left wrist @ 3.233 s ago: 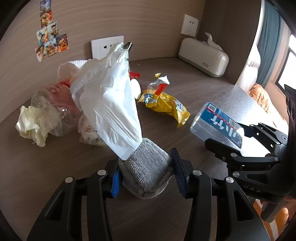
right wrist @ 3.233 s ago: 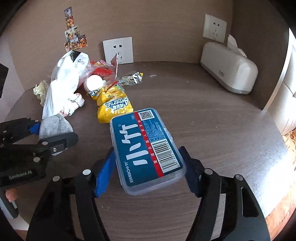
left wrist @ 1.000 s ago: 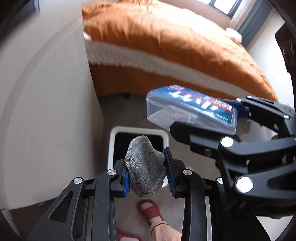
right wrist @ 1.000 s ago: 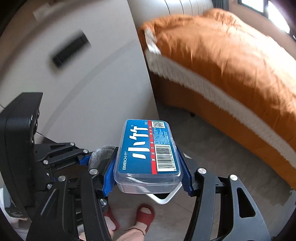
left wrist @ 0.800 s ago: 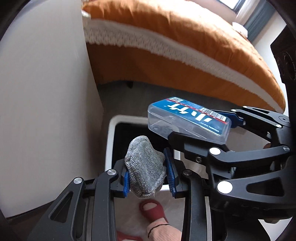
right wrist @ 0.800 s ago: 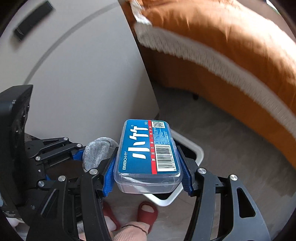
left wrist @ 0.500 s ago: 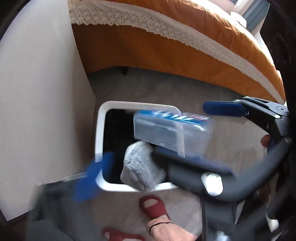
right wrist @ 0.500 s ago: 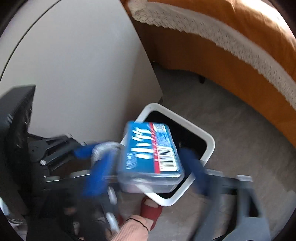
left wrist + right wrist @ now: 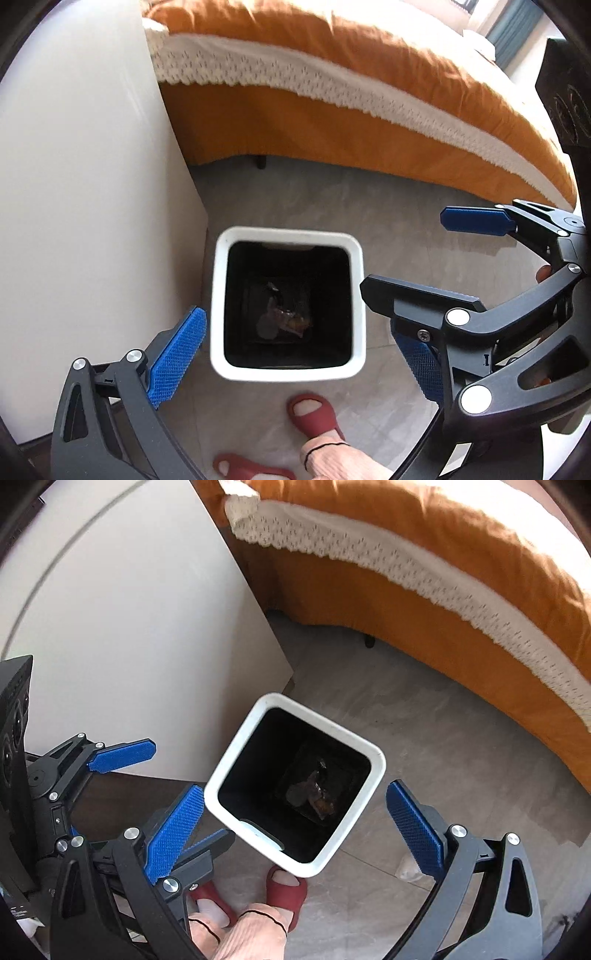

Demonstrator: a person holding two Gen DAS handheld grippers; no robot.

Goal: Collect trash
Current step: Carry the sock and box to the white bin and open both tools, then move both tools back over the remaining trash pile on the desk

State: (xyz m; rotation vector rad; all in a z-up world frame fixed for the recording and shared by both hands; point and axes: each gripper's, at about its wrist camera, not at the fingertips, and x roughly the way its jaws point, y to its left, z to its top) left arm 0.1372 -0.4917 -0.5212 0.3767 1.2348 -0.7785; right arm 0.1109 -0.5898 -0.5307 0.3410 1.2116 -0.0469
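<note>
Trash bin (image 9: 288, 371) sits on the grey floor (image 9: 388, 221), straight below both of my grippers. White square rim, black inside. At the bottom I can make out some trash (image 9: 282, 319): a greyish lump and something brownish and crinkly. Too dark down there to say what each piece is.

In the right wrist view the bin (image 9: 236, 764) shows rotated, one corner toward the camera, same dark clutter (image 9: 314, 790) at the bottom.

Left gripper (image 9: 299, 365): jaws spread wide, nothing between the blue pads (image 9: 177, 356). The bin mouth shows right through the gap. No pad contact with the rim that I can see.

Right gripper (image 9: 293, 834): also wide open, empty. Its pads (image 9: 413, 830) frame the bin's near corner. From the left camera the right gripper (image 9: 436, 254) is just to the right of the bin, its upper pad out over the floor.

From the right camera the left gripper (image 9: 170, 805) is at the left, close beside the right one, fingers overlapping in the view.

Around the bin: white cabinet panel (image 9: 92, 184) just beside it on the left, nearly touching. Bed with orange cover (image 9: 369, 74) and white lace trim (image 9: 332, 85) behind it, well apart. Bed leg (image 9: 261, 161) visible under the edge.

Below the bin: person's feet in red slippers (image 9: 314, 411), toes just short of the bin's near wall, pale sock (image 9: 340, 459) on the ankle.
</note>
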